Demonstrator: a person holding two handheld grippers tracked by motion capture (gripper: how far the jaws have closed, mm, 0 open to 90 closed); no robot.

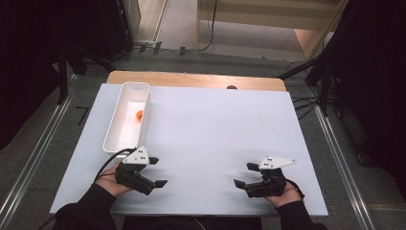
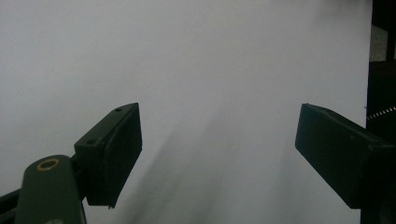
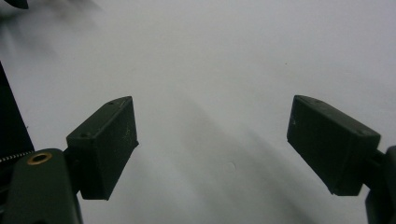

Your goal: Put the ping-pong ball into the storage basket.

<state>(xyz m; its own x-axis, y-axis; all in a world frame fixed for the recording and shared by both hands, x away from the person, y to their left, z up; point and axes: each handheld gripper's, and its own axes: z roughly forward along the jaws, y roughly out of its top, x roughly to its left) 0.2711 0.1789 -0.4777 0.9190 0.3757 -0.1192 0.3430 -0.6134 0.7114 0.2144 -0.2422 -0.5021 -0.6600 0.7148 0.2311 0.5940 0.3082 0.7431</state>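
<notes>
High view first: the white table (image 1: 206,139) lies under the lamp, and a person's two hands come in from the near edge, each holding a black gripper. The left gripper (image 1: 158,172) sits low at the near left, just in front of the short end of a long white bin (image 1: 125,139), its jaws pointing in towards the middle of the table and standing apart with nothing between them. The bin runs away from the person along the left side of the sheet, and inside it, towards the far half, lies a small orange object (image 1: 139,115), too small to make out what it is; it rests against the bin's right wall, well apart from both grippers. Over on the near right the right gripper (image 1: 242,175) points in towards the left one, jaws also spread, bare white surface beneath. A strip of wooden tabletop (image 1: 191,79) shows past the far edge of the white sheet. Left gripper view now: the left gripper (image 2: 218,154) shows two black jaws wide apart, only plain white table between them and a soft shadow under them. Right gripper view: the right gripper (image 3: 212,140) shows the same picture, jaws held wide, gripping nothing, white surface below.
</notes>
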